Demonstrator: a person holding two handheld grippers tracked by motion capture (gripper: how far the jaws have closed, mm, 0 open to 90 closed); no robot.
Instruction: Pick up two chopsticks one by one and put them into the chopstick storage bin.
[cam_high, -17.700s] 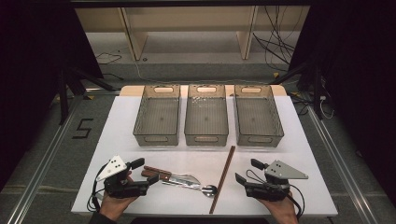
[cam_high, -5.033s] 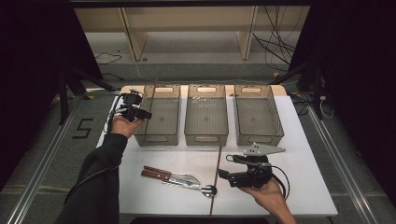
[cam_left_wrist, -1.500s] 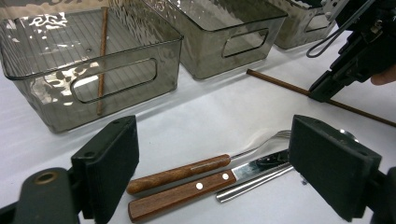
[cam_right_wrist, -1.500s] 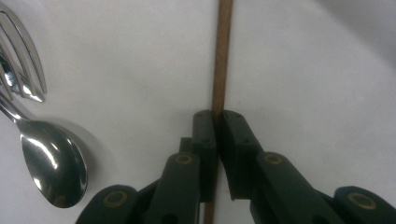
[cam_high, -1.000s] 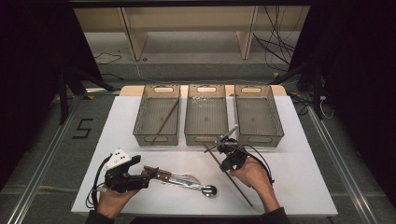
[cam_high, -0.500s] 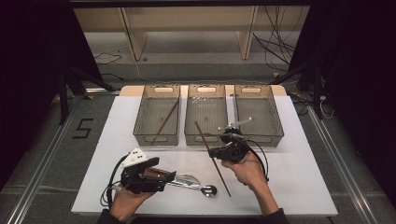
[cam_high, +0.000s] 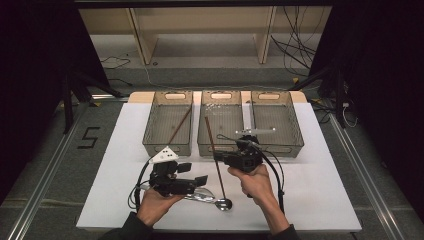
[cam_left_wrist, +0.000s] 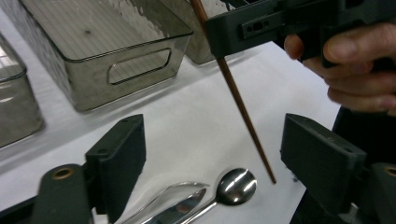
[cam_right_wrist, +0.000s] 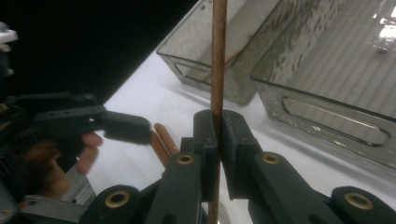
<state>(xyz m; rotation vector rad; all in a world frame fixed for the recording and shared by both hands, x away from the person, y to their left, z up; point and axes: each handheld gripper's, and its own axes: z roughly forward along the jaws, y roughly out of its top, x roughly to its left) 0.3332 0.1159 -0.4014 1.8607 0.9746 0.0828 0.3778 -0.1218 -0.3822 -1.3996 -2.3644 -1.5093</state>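
**White table, brown chopstick clamped in the right gripper**

White is the table (cam_high: 320, 200), and it stands in a dark room with a grey floor. Beyond the table there is a pale wooden shelf frame (cam_high: 200, 30), and loose cables (cam_high: 295, 50) lie on the floor near it. Three clear grey bins (cam_high: 222, 125) stand side by side at the far edge of the table. In the left bin one chopstick (cam_high: 179, 126) leans against the wall.

The right gripper (cam_high: 219, 159) has its jaws pressed together on a second brown chopstick (cam_high: 214, 155), about at its middle. This stick is tilted: its upper end is over the middle bin, and its lower tip hangs just above the table, near the bowl of a metal spoon (cam_left_wrist: 236, 183). In the right gripper view the stick passes straight up between the two pads.

The left gripper (cam_high: 194, 175) is low over the spoon and some wooden-handled utensils (cam_right_wrist: 161, 144) beside it. Its jaws stand wide apart, though they have just been closing a little, and nothing is pressed between them. In the left gripper view the stick's tip shows between them, farther off.
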